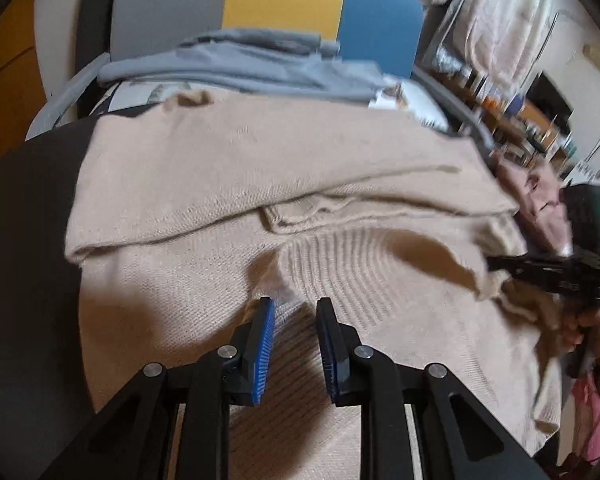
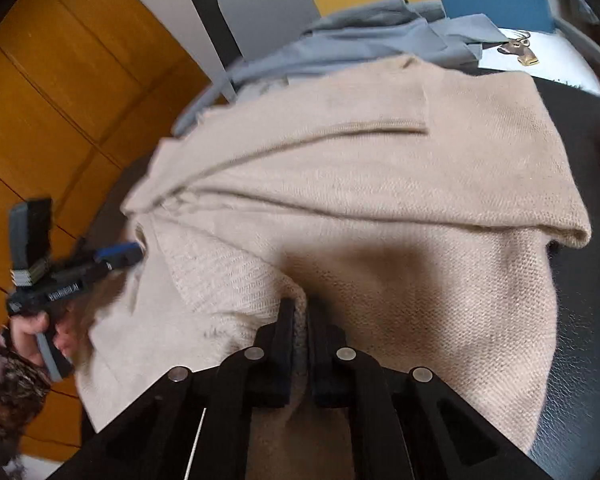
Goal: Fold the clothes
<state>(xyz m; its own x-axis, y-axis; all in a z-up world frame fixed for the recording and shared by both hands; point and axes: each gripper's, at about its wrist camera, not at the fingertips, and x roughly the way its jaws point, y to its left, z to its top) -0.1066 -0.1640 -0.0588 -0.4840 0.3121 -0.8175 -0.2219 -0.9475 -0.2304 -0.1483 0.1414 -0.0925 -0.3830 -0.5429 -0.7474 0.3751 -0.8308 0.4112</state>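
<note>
- The beige knit sweater [image 1: 260, 184] lies partly folded over a black surface [image 1: 28, 240].
- The left gripper [image 1: 296, 308] hovers just above the sweater's ribbed band [image 1: 339, 264], blue-padded fingers [image 1: 264, 340] apart, nothing between them.
- At the sweater's right edge, the right gripper [image 1: 495, 264] touches the ribbed band.
- Behind the sweater lies a grey garment [image 1: 240, 60].

Left gripper [image 1: 296, 312] is hovering with jaws parted at lower centre; right gripper [image 2: 300, 312] is pinching closed on knit fabric.

Black table [image 2: 579, 380] carries beige sweater [image 2: 379, 184] and grey garment [image 2: 359, 36].
</note>
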